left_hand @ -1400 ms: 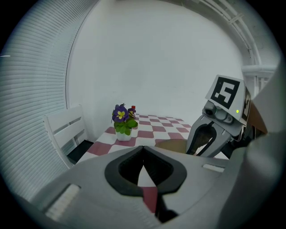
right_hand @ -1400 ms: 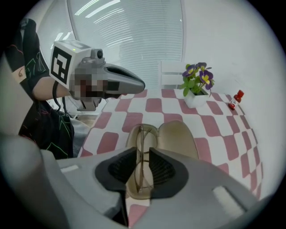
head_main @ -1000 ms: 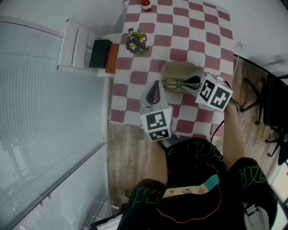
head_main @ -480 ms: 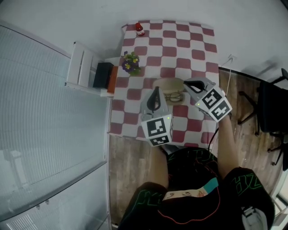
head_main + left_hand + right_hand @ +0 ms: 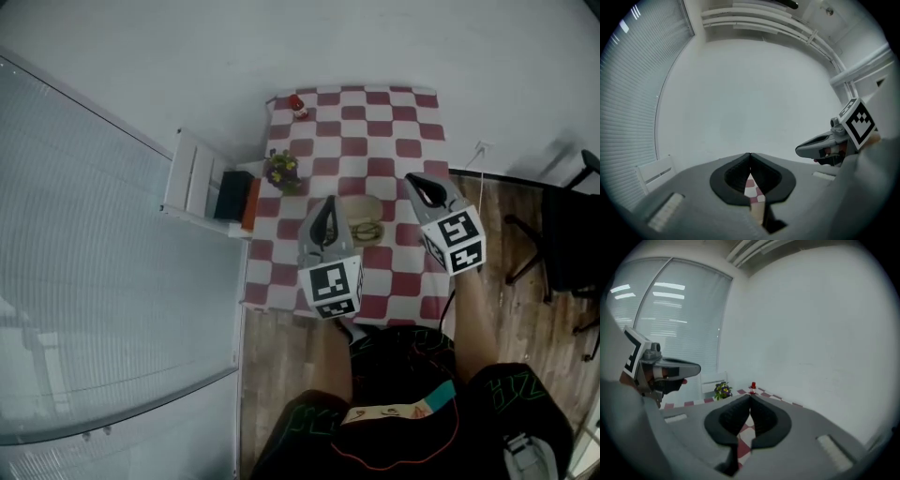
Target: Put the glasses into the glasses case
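A tan glasses case lies open on the red-and-white checked table, with the dark-rimmed glasses at its near edge. My left gripper hangs just left of the case, shut and empty. My right gripper hangs to the case's right, also shut with nothing in it. In the left gripper view the jaws meet at the tip and the right gripper shows at the side. From the right gripper view, the shut jaws point over the table and the left gripper shows at left.
A small pot of purple and yellow flowers and a red bottle stand on the table's left side. A white rack with a black box adjoins the table's left edge. A dark chair stands on the wood floor at right.
The head view has pulled back from the table. My right gripper has drawn away from the glasses to the right, and both grippers now hang apart from the case.
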{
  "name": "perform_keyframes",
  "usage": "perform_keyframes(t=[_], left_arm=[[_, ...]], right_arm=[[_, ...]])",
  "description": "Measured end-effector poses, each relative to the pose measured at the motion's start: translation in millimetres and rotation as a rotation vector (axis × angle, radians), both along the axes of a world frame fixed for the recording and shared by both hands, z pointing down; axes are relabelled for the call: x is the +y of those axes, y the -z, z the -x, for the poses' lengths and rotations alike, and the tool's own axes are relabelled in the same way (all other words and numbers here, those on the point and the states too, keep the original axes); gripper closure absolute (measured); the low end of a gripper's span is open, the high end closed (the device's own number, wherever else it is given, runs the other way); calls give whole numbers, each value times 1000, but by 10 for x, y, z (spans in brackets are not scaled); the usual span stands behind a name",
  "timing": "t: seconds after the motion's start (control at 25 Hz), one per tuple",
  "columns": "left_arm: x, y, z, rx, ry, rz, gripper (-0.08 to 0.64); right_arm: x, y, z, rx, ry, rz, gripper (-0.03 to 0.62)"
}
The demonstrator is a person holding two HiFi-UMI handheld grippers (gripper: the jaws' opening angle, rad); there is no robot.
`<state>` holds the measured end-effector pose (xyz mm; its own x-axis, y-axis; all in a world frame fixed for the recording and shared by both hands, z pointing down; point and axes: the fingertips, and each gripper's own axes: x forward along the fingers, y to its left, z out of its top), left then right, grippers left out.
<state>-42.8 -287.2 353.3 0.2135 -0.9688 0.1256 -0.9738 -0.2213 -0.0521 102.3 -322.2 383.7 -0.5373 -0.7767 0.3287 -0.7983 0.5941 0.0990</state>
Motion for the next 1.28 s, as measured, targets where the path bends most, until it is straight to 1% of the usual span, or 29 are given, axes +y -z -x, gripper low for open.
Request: perform_keyframes(t=[0.08, 0.2, 0.28, 0.36, 0.52, 0.68, 1.28], left_arm=[[3, 36, 2, -3, 10, -10, 551], [6, 93, 8, -5, 25, -29, 551], [1, 92, -10, 2, 23, -24, 551], [-8, 86, -19, 12, 25, -19, 551], [-38, 88, 21, 26, 50, -24, 551], [-75, 83, -1, 35, 56, -23, 551], [-151, 56, -97, 36, 41, -17, 551]], right_arm=[[-21, 78, -88, -89, -40, -9, 588], [-44, 157, -240, -180, -108, -33, 588], [-65, 210, -363, -259, -156, -48, 589], [-79, 250, -461, -296, -191, -64, 589], [-74, 307, -498, -277, -196, -93, 589], [-65, 353, -542, -247, -197, -119, 589], [-124, 433, -678, -244, -219, -162, 589]])
